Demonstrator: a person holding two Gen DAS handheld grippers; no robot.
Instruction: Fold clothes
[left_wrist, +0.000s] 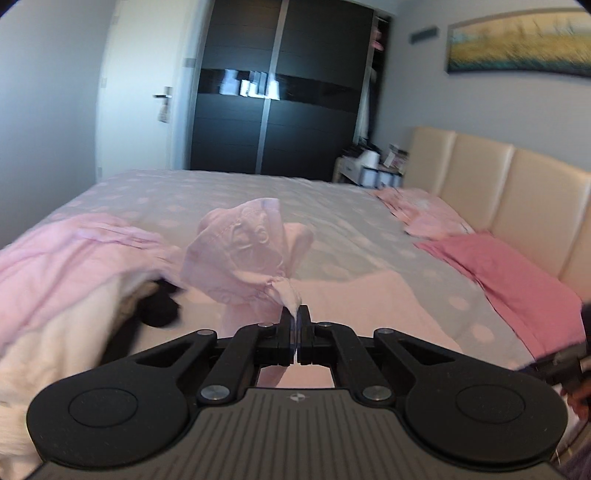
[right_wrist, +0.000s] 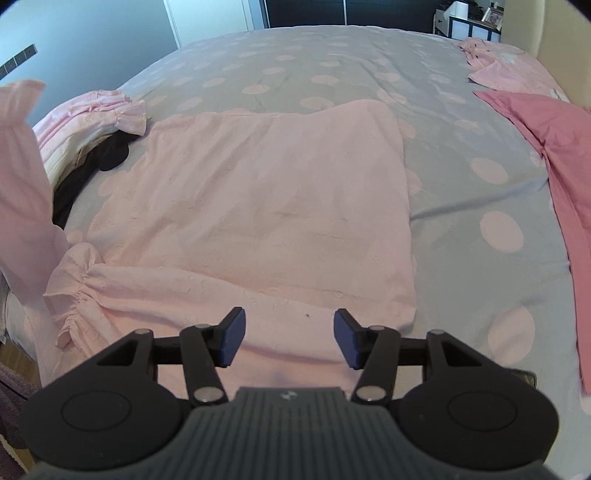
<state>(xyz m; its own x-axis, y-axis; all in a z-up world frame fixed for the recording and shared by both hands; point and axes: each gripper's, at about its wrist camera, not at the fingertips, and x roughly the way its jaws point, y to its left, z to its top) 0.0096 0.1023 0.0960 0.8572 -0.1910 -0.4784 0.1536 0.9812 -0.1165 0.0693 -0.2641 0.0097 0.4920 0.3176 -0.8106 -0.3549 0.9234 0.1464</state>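
Right wrist view: pale pink garment (right_wrist: 258, 206) spread flat near bed's (right_wrist: 332, 66) near edge; we hold right gripper (right_wrist: 289, 338) spread above it, left gripper (left_wrist: 294, 314) pinching lifted sleeve (left_wrist: 243, 251). Folding barely begun; pile (right_wrist: 92, 114) left.

The left wrist view looks low across the bed (left_wrist: 314, 199) toward the dark wardrobe (left_wrist: 280, 85) at upper centre. The right wrist view tilts steeply down, close over the bed (right_wrist: 461, 155). Both share the dotted cover and pink pillows (left_wrist: 491, 266) at right.
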